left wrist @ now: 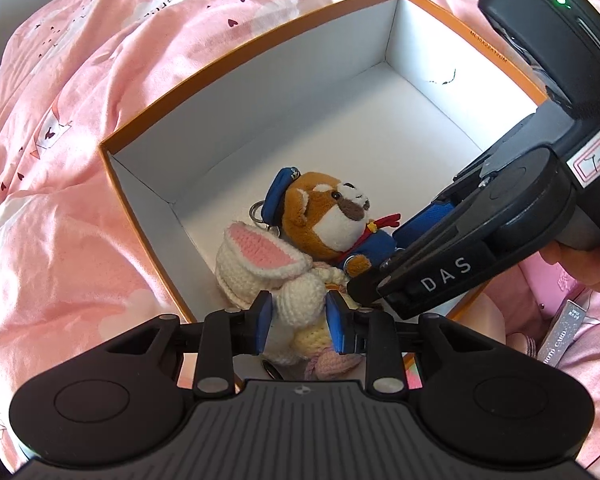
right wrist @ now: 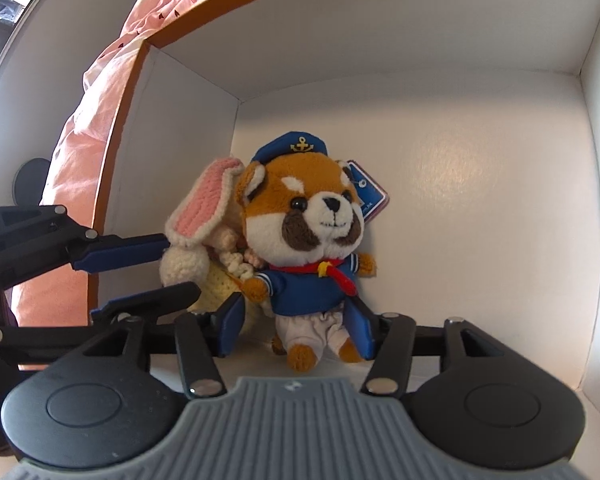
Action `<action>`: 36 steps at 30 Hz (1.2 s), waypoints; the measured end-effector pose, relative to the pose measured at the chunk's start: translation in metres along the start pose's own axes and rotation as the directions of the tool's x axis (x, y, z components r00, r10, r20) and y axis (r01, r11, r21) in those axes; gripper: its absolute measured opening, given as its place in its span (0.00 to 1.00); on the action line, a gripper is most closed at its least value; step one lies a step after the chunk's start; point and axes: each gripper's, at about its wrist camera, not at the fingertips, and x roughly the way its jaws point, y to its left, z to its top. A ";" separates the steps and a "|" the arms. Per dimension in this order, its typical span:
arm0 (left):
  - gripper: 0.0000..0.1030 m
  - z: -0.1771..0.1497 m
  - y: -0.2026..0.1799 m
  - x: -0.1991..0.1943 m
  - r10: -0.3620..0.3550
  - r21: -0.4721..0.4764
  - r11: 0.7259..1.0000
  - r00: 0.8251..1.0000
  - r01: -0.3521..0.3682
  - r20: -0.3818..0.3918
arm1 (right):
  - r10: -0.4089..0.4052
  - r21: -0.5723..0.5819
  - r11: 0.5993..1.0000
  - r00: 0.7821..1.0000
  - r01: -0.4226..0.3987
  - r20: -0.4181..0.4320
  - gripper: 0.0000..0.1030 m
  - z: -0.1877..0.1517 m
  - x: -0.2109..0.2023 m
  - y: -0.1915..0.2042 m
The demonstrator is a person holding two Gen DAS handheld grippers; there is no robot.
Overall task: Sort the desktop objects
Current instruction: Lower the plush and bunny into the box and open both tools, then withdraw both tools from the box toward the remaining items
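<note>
Two soft toys sit together in the lower left corner of one box (left wrist: 260, 60), orange outside and white inside, which lies on a pink blanket (left wrist: 60, 160). One is a knitted rabbit (left wrist: 260, 264), the other a sailor bear (right wrist: 304, 232) in a blue cap. The left gripper (left wrist: 300, 320), at the bottom centre of its view, is clamped on the rabbit's cream body, its blue pads pressing in from both sides. The right gripper (right wrist: 296, 324) straddles the bear's legs; its jaws stand apart and, as far as I can tell, do not squeeze the toy.

The risk I see: the two grippers crowd one corner, almost touching, so pulling either away could knock the other or drag a toy back out over the wall. The rabbit may also cling to the pads when let go, since knitted yarn snags. A silver card (left wrist: 556, 336) lies outside the box at right, seemingly unsorted
</note>
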 end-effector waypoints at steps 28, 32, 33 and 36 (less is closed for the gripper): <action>0.34 -0.084 -0.068 -0.131 -0.017 -0.147 0.984 0.881 0.098 0.473 | -0.068 -0.266 0.907 0.739 0.325 0.671 0.80 -0.140 -0.150 0.034; 0.34 -0.098 -0.073 -0.119 -0.039 -0.165 0.978 0.895 0.125 0.445 | -0.102 -0.219 0.923 0.749 0.318 0.655 0.80 -0.157 -0.157 0.018; 0.34 -0.101 -0.074 -0.116 -0.045 -0.176 0.975 0.899 0.133 0.435 | -0.111 -0.211 0.926 0.759 0.314 0.641 0.80 -0.162 -0.156 0.013; 0.34 -0.113 -0.077 -0.105 -0.053 -0.189 0.972 0.914 0.140 0.401 | -0.186 -0.158 0.929 0.790 0.335 0.584 0.80 -0.172 -0.148 -0.003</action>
